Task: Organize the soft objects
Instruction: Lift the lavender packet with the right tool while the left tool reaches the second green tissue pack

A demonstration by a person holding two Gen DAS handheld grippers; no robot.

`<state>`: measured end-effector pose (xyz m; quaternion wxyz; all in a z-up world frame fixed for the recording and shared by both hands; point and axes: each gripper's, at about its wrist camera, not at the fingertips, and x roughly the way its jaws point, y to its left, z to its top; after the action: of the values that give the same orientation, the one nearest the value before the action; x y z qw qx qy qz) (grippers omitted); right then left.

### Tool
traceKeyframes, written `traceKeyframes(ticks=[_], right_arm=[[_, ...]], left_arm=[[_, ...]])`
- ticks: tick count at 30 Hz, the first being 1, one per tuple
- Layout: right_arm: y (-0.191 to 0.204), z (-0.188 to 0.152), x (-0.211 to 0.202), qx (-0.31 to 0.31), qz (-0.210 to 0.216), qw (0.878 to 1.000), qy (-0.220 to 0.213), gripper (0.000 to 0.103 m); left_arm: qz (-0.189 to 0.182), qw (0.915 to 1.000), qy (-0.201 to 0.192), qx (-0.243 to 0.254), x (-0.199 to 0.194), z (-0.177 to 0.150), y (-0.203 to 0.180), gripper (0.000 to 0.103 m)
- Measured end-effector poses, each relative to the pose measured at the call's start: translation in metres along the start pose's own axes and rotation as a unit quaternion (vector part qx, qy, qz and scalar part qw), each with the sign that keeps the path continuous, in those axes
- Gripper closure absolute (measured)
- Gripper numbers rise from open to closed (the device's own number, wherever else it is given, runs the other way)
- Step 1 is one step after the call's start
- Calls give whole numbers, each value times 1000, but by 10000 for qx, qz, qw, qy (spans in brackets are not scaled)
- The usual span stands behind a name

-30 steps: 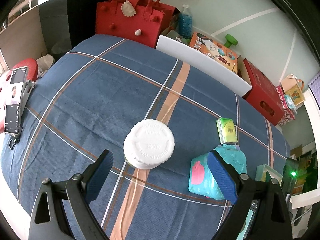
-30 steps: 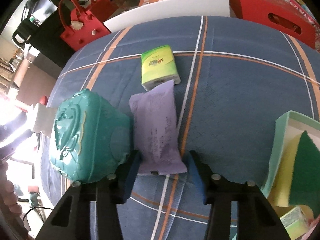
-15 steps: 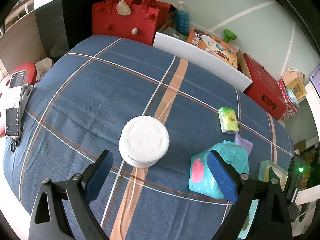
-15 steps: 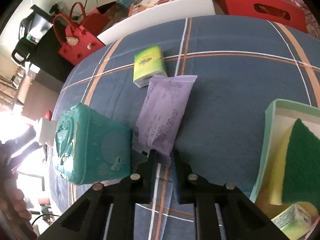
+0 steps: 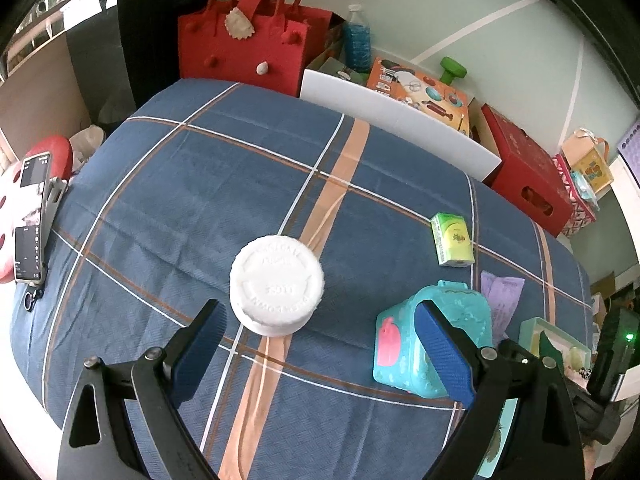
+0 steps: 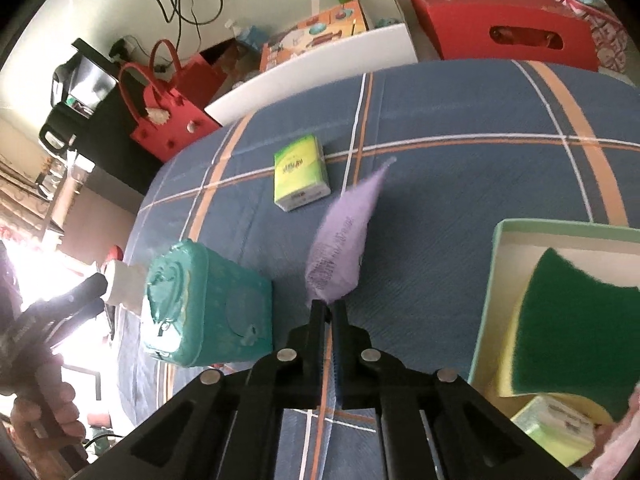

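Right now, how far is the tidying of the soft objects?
Done: a green-and-yellow sponge already lies in the pale green box.
In hand: the right gripper has just closed on the purple packet, lifted off the cloth.
Left: the green tissue pack and teal wipes pack remain on the blue cloth; the left gripper is open, empty.

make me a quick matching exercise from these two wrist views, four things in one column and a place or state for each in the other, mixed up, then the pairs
Things:
1. purple packet
2. sponge
3. white jar
4. green tissue pack

Places or states:
A. lying flat on the cloth, untouched
B. pinched at one end by the right gripper
C. in the pale green box
D. ahead of the open left gripper

Pairs: 1-B, 2-C, 3-D, 4-A
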<state>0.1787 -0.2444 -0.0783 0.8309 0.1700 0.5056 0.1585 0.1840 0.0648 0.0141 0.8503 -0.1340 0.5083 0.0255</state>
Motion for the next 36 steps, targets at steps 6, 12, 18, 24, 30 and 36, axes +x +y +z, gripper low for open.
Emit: traceKeyframes(ticks=[6, 12, 18, 24, 30, 36], right_arm=[[-3, 2, -12, 82, 45, 9997, -231, 101], [-6, 7, -38, 98, 67, 9982, -581, 102], [-11, 15, -56, 128, -91, 9959, -893, 102], [-17, 21, -77, 186, -374, 9913, -1246, 102], [-25, 22, -89, 302, -570, 9876, -1432, 102], [-31, 23, -100, 371, -744, 9840, -1577, 102]], left_arm=[[-44, 10000, -23, 52, -3, 0, -6, 8], [-133, 9998, -21, 162, -4, 3, -20, 8], [-304, 9985, 105, 452, -1, 16, -50, 8], [-32, 9935, 248, 1112, 14, 39, -97, 8], [106, 9902, 283, 1363, 31, 57, -128, 8], [193, 9879, 429, 1478, 55, 67, -149, 8]])
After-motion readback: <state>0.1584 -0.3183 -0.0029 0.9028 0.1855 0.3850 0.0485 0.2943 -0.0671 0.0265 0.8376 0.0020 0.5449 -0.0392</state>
